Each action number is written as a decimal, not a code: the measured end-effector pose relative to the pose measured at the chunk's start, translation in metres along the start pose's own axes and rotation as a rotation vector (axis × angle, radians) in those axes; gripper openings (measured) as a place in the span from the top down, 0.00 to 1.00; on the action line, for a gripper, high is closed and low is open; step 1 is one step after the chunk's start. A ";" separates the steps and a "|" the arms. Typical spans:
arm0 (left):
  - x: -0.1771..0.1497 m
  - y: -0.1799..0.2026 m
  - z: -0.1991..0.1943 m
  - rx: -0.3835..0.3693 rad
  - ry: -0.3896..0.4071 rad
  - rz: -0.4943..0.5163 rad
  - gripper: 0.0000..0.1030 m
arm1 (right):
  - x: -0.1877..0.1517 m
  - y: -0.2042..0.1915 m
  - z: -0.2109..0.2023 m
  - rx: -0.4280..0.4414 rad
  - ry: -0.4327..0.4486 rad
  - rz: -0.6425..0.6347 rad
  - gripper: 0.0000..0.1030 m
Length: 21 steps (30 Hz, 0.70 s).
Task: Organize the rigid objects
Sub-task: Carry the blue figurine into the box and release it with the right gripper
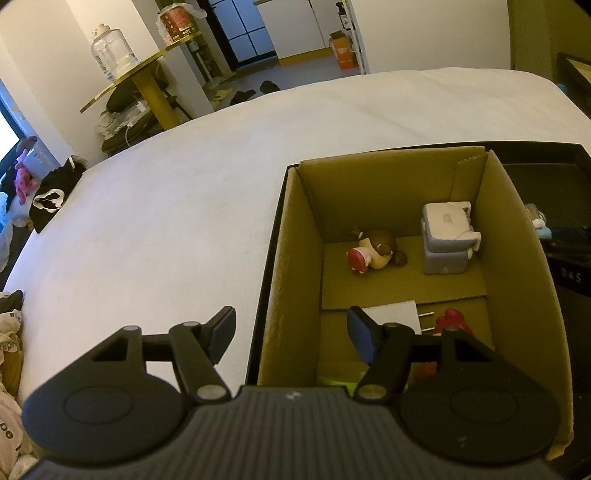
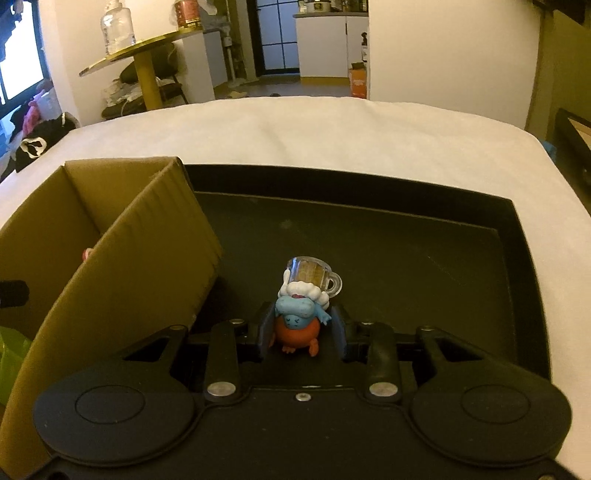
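My left gripper is open and empty above the near left wall of a cardboard box. Inside the box lie a brown and red figurine, a grey block-shaped toy, a white plug adapter, a red toy and something lime green. My right gripper has its pads against the sides of a blue and orange figurine that carries a small clear beer mug. It sits over a black tray, to the right of the box.
Box and black tray rest on a white bed. Dark clothes lie at the bed's left edge. A gold round table with a clear jug stands beyond the bed.
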<state>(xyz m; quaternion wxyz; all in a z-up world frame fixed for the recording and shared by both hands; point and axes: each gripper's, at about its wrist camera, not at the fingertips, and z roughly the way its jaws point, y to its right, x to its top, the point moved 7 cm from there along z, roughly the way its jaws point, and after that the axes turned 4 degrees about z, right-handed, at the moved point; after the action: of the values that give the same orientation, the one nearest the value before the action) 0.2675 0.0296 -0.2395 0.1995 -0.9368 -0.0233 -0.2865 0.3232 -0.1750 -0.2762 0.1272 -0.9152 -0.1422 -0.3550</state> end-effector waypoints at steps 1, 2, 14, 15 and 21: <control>0.000 0.000 -0.001 -0.001 0.001 0.001 0.37 | -0.002 0.001 -0.001 -0.005 -0.003 0.001 0.68; 0.000 0.000 -0.001 -0.001 0.002 0.003 0.37 | -0.003 0.002 -0.003 -0.011 -0.007 0.003 0.68; -0.005 -0.001 -0.009 0.017 0.014 0.015 0.37 | -0.017 0.014 -0.015 -0.104 -0.066 0.010 0.67; -0.005 -0.001 -0.009 0.019 0.013 0.015 0.37 | -0.019 0.015 -0.016 -0.114 -0.067 0.012 0.67; -0.007 -0.005 -0.010 0.035 0.012 0.015 0.37 | -0.021 0.017 -0.021 -0.148 -0.046 0.038 0.38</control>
<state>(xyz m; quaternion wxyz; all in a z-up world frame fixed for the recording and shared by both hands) 0.2559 0.0305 -0.2341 0.2180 -0.9317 -0.0199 -0.2899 0.3016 -0.2016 -0.2777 0.0628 -0.9326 -0.1009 -0.3407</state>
